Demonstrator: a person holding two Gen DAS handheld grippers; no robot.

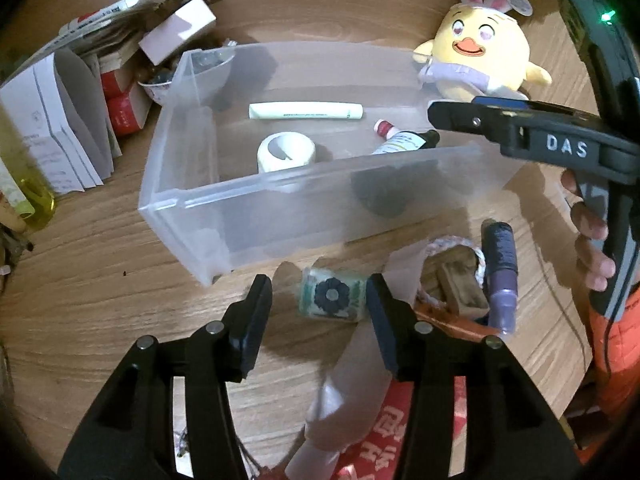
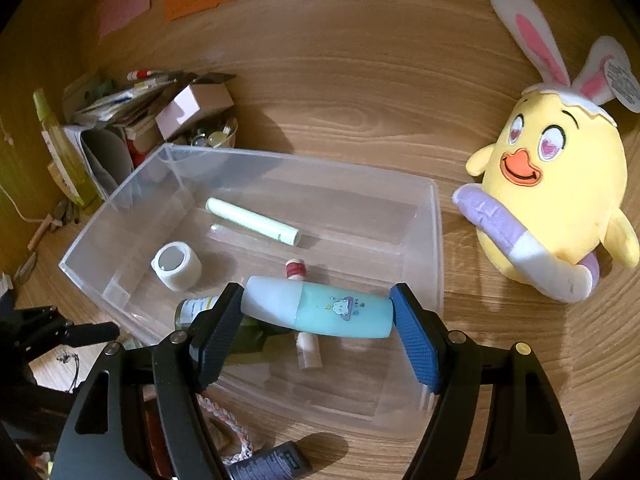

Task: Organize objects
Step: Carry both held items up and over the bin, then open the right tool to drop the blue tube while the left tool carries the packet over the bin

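Observation:
A clear plastic bin (image 1: pixel 280 200) (image 2: pixel 436 240) stands on the wooden table. Inside lie a pale green tube (image 1: pixel 306 111) (image 2: pixel 252 221), a white tape roll (image 1: pixel 286 152) (image 2: pixel 176 265) and a small bottle with a red cap (image 1: pixel 404 138) (image 2: pixel 297 270). My right gripper (image 2: pixel 318 316) is shut on a light blue bottle with a white cap (image 2: pixel 320 311), held sideways above the bin. It also shows in the left wrist view (image 1: pixel 520 128). My left gripper (image 1: pixel 320 304) is open and empty, just above a small floral packet (image 1: pixel 333 296) in front of the bin.
A yellow chick plush with bunny ears (image 1: pixel 480 60) (image 2: pixel 560 184) sits right of the bin. Papers and boxes (image 1: pixel 80 100) (image 2: pixel 140 120) are piled at the left. A purple tube (image 1: pixel 502 276), a braided rope loop (image 1: pixel 452 248) and red packaging (image 1: pixel 384 432) lie near the front.

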